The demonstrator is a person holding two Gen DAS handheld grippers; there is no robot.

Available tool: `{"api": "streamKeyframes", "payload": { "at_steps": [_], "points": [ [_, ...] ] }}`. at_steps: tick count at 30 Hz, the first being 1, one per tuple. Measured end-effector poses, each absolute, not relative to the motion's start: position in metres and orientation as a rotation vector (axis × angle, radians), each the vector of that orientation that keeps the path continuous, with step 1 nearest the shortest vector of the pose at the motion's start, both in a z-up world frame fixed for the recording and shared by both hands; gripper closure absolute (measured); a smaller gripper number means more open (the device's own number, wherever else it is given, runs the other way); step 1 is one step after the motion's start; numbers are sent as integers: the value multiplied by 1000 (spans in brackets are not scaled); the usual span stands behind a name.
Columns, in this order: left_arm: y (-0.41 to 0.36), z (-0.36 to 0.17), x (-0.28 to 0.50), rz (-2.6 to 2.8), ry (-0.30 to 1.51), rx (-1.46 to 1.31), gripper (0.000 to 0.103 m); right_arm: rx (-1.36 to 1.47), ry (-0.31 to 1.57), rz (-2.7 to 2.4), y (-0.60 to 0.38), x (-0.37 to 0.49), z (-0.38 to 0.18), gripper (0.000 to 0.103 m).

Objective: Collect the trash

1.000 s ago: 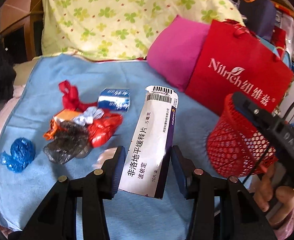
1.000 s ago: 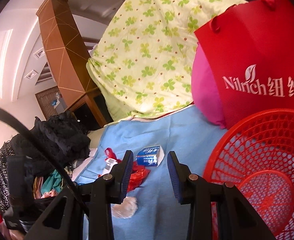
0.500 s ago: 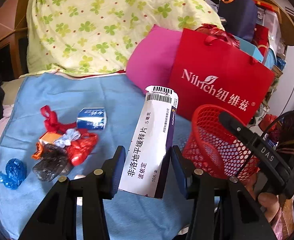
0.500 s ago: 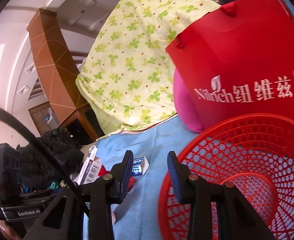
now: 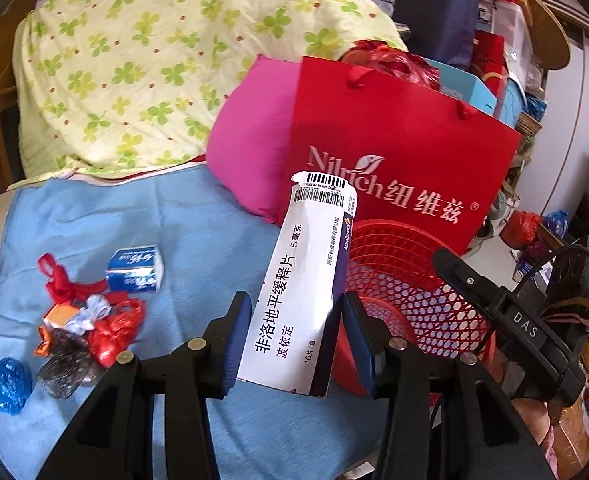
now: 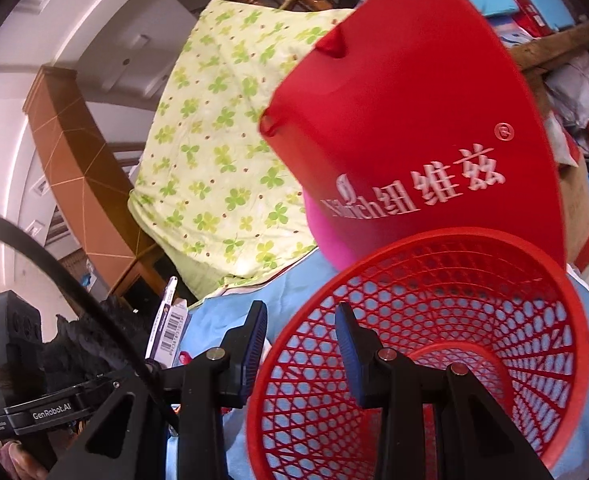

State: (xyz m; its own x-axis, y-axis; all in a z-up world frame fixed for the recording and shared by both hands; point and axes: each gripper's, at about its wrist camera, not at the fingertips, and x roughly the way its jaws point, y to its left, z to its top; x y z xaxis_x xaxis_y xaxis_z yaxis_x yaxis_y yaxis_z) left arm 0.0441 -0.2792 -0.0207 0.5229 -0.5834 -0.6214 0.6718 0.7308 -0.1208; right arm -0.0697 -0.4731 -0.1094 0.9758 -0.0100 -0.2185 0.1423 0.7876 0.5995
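My left gripper [image 5: 296, 306] is shut on a long white medicine box [image 5: 306, 276], which sticks up and forward so that its far end hangs over the red mesh basket [image 5: 398, 280]. The same box [image 6: 170, 320] shows at the left of the right wrist view. My right gripper [image 6: 300, 320] holds the red basket [image 6: 434, 320] tilted toward it. The rim runs between the fingers, one outside the wall and one inside. On the blue cloth [image 5: 174, 220] lie a blue-white tissue pack [image 5: 134, 270], red wrappers [image 5: 110, 328], dark crumpled film [image 5: 66, 364] and a blue crumpled wrapper [image 5: 8, 384].
A red paper bag [image 5: 394, 152] and a pink pillow [image 5: 250, 152] stand right behind the basket. A clover-print quilt [image 5: 154, 60] fills the back. Bags and boxes crowd the floor at the right [image 5: 526, 228]. Dark clothes [image 6: 90, 340] are heaped at the cloth's left.
The left gripper has carried the box right and up, and the trash pile slid left in its view. The basket rim has swung from right of the right fingers to between them.
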Motion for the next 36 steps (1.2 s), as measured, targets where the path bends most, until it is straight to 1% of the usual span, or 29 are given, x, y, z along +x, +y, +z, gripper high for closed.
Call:
{"api": "streamKeyframes", "payload": {
  "at_steps": [11, 17, 21, 27, 28, 29, 30, 31, 34, 36],
  "points": [
    [-326, -30, 36, -823, 723, 185, 54, 726, 176, -116, -497, -86, -112, 65],
    [-335, -36, 33, -838, 743, 197, 54, 761, 173, -126, -504, -92, -116, 65],
    [-321, -34, 35, -814, 731, 186, 54, 750, 174, -116, -502, -92, -116, 64],
    [-247, -19, 47, -657, 681, 141, 54, 690, 169, -14, -473, -79, -103, 64],
    [-230, -16, 50, -615, 665, 135, 54, 665, 169, 16, -463, -74, -100, 62],
    [-213, -13, 52, -578, 653, 129, 54, 642, 173, 41, -454, -70, -97, 58],
    [-199, -10, 53, -545, 644, 123, 54, 612, 182, 72, -440, -64, -93, 45],
    [-182, -7, 55, -506, 633, 116, 54, 584, 190, 109, -425, -58, -90, 35],
    [-138, -4, 56, -395, 600, 115, 54, 490, 219, 227, -377, -37, -86, 35],
    [-117, -5, 56, -345, 590, 114, 54, 428, 286, 281, -345, -18, -90, 35]
  ]
}}
